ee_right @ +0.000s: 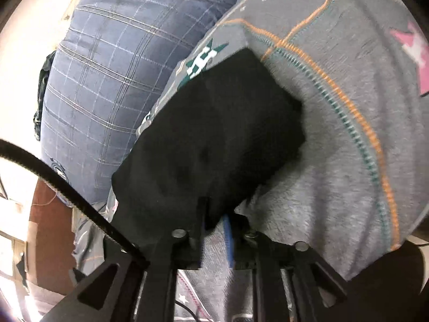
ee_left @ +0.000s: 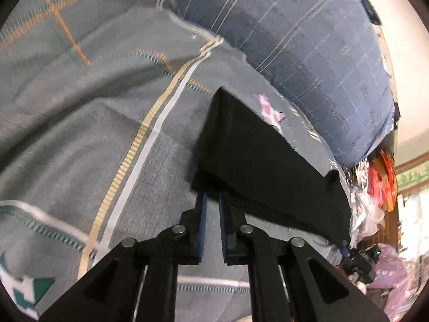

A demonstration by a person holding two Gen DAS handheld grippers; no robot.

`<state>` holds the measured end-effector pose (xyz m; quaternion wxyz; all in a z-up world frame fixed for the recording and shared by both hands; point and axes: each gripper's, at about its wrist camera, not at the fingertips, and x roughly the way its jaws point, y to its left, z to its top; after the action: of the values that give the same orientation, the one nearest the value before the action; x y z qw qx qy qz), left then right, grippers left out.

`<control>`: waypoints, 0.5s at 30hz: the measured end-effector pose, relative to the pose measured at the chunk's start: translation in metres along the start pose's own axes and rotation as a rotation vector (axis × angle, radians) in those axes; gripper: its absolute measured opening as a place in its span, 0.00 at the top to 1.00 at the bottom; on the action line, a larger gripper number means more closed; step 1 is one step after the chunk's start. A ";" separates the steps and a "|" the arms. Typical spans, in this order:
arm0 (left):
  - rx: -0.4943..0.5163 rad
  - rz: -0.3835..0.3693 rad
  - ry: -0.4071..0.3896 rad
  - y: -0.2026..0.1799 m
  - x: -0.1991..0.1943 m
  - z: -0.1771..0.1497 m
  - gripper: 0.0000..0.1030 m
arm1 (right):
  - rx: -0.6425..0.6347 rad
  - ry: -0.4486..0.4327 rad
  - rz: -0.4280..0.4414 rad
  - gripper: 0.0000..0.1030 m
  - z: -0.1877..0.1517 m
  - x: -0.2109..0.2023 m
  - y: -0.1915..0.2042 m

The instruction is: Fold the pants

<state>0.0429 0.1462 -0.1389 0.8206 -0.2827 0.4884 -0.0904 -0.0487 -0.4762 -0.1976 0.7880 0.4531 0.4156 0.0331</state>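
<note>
The black pants (ee_left: 254,161) lie folded into a thick oblong on a grey blanket (ee_left: 80,134) with orange and white stitched lines. My left gripper (ee_left: 213,197) is shut on the near corner of the pants, and its blue pads vanish under the black cloth. In the right wrist view the same pants (ee_right: 214,134) fill the middle. My right gripper (ee_right: 214,214) is at their near edge. Its jaws stand slightly apart, with a corner of the cloth between them and a sliver of grey blanket (ee_right: 321,161) showing beside the blue pad (ee_right: 228,228).
A bulky blue checked quilt (ee_left: 308,53) lies rolled along the far side of the pants (ee_right: 107,67). Bags and bright clutter (ee_left: 380,182) pile up at the bed's right end. A black toothed strap (ee_right: 53,169) crosses the lower left of the right wrist view.
</note>
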 end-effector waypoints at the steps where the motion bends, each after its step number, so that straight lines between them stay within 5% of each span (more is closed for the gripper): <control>1: 0.026 0.007 -0.020 -0.006 -0.008 -0.001 0.93 | -0.023 -0.019 -0.033 0.71 -0.001 -0.009 0.002; 5: 0.123 -0.008 -0.085 -0.033 -0.026 -0.001 0.82 | -0.086 -0.132 -0.122 0.68 -0.006 -0.046 0.017; 8: 0.173 -0.045 -0.096 -0.053 -0.012 0.008 0.67 | -0.150 -0.183 -0.055 0.68 0.000 -0.057 0.052; 11: 0.194 -0.038 -0.081 -0.066 0.023 0.016 0.67 | -0.210 -0.051 0.121 0.68 0.011 -0.013 0.108; 15: 0.200 0.086 -0.027 -0.057 0.065 0.012 0.70 | -0.273 0.175 0.206 0.68 0.020 0.079 0.166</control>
<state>0.0929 0.0759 -0.1514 0.8542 -0.1796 0.4776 -0.0997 0.0702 -0.3593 -0.1190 0.7954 0.3775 0.4257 0.2088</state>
